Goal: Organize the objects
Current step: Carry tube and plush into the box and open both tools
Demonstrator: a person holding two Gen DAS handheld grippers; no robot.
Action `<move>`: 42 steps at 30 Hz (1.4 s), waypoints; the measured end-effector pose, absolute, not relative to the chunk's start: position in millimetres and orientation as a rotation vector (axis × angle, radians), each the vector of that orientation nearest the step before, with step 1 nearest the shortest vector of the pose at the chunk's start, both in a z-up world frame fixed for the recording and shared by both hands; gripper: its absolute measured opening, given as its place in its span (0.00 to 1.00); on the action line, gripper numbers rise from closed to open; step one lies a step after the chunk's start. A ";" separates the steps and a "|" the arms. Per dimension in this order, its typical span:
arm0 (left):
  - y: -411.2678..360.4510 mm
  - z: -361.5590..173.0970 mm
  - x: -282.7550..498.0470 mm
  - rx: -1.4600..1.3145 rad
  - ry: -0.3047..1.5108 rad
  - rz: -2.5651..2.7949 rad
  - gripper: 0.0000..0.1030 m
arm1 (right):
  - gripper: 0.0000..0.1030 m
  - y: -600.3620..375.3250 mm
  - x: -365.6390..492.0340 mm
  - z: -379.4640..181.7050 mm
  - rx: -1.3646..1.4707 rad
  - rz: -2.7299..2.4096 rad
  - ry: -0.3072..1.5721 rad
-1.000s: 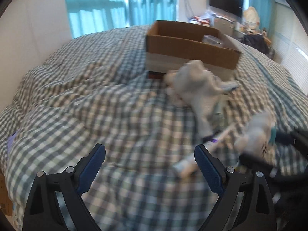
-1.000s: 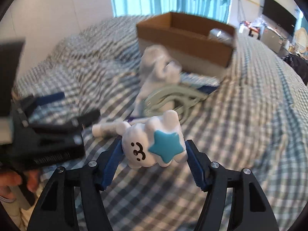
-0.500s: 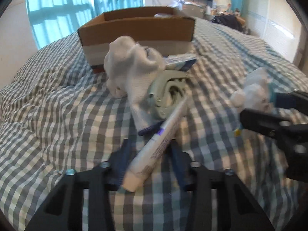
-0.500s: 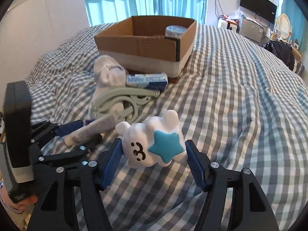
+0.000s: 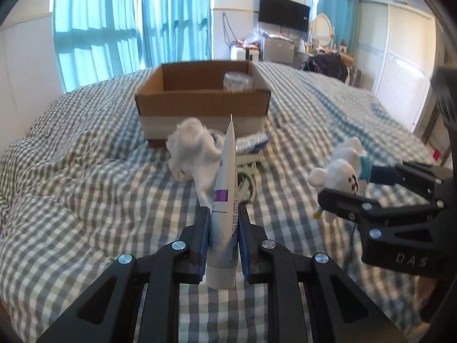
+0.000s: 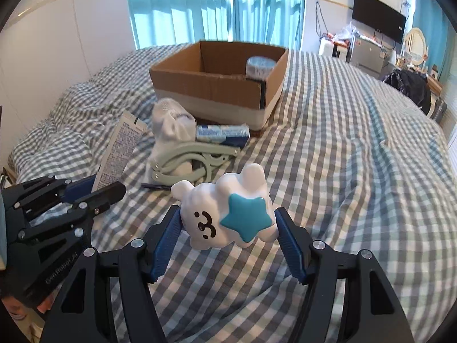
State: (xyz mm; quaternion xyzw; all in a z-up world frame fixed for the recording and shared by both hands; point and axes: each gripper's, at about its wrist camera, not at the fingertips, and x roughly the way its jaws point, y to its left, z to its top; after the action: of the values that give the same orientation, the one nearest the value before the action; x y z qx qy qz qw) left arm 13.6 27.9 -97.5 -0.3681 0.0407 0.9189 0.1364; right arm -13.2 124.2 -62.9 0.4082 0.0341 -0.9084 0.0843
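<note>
Cardboard box (image 5: 200, 105) on the checked bedspread (image 5: 85, 194) contains one clear round tub (image 6: 260, 67). Left gripper (image 5: 222, 228) is clamped on a white tube (image 5: 225, 197); right gripper (image 6: 228, 225) is clamped on a cloud toy (image 6: 228, 214). Only the right wrist view shows clearly the blue packet (image 6: 221, 135) and pale green hanger (image 6: 188, 160) beside the white sock (image 6: 168, 125), before the box.
</note>
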 end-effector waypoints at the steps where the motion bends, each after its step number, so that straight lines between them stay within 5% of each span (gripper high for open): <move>1: 26.4 -93.3 14.0 -1.057 0.107 2.666 0.18 | 0.63 124.0 -10.9 -57.2 1.201 -2.718 0.105; 15: 10.4 -22.0 -8.4 -0.867 0.031 2.794 0.18 | 0.63 115.8 -16.2 22.3 0.960 -2.804 0.146; 27: 11.1 22.2 -106.5 -0.788 0.019 2.809 0.18 | 0.63 106.9 -117.0 82.5 0.818 -2.808 0.131; 42: 9.5 -69.6 -260.4 -1.061 0.089 2.763 0.18 | 0.63 83.8 -312.7 -5.4 1.027 -2.738 0.182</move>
State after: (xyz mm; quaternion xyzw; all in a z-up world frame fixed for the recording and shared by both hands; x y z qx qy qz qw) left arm -260.4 9.5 -69.6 -0.3569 0.0298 0.9293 0.0900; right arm -312.7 83.8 -5.4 0.3486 0.0616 -0.9293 0.1054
